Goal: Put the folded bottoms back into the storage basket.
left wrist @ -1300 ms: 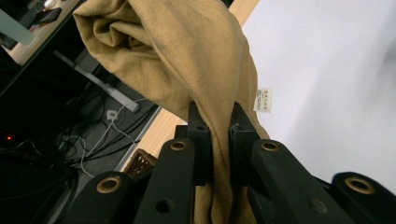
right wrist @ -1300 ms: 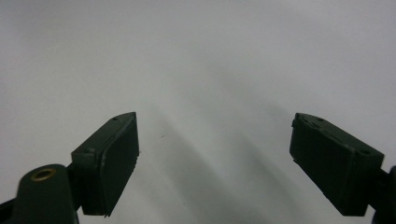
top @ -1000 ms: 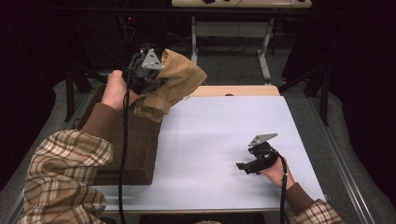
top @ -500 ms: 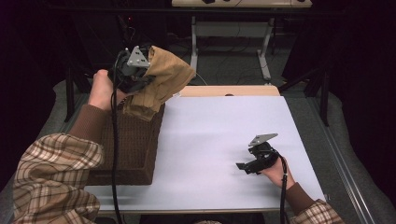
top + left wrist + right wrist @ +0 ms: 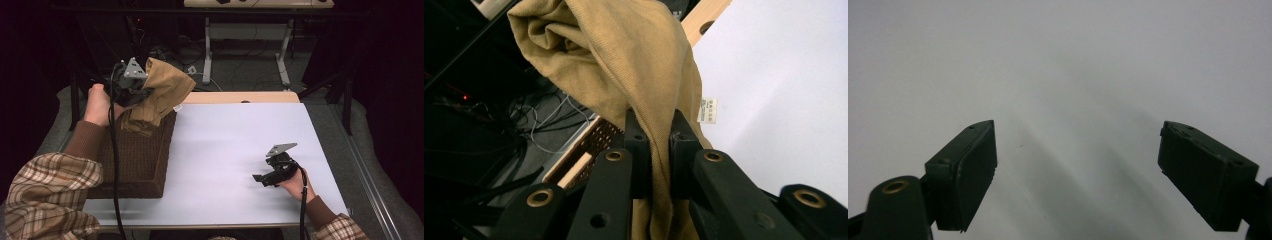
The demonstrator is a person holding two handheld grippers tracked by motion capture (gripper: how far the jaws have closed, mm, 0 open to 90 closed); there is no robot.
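Note:
A tan cloth garment (image 5: 162, 92) hangs bunched above the far end of a brown wicker basket (image 5: 142, 160) at the table's left. My left gripper (image 5: 137, 92) is shut on a fold of it; in the left gripper view the tan cloth (image 5: 624, 65) is pinched between the two black pads (image 5: 636, 142), with a small white label (image 5: 707, 110) dangling beside them. The lower end of the cloth reaches down to the basket's rim. My right gripper (image 5: 260, 179) rests low over the white table (image 5: 235, 140) at the right, open, with nothing between its fingers (image 5: 965, 170).
The basket's woven rim (image 5: 594, 145) lies just under the held cloth. A strip of light wood (image 5: 240, 97) borders the table's far edge. Beyond it stand a white table frame (image 5: 245, 45) and loose cables on the dark floor.
My left hand has carried the held cloth to the left and slightly lower, over the basket's far end. The right gripper has stayed where it was.

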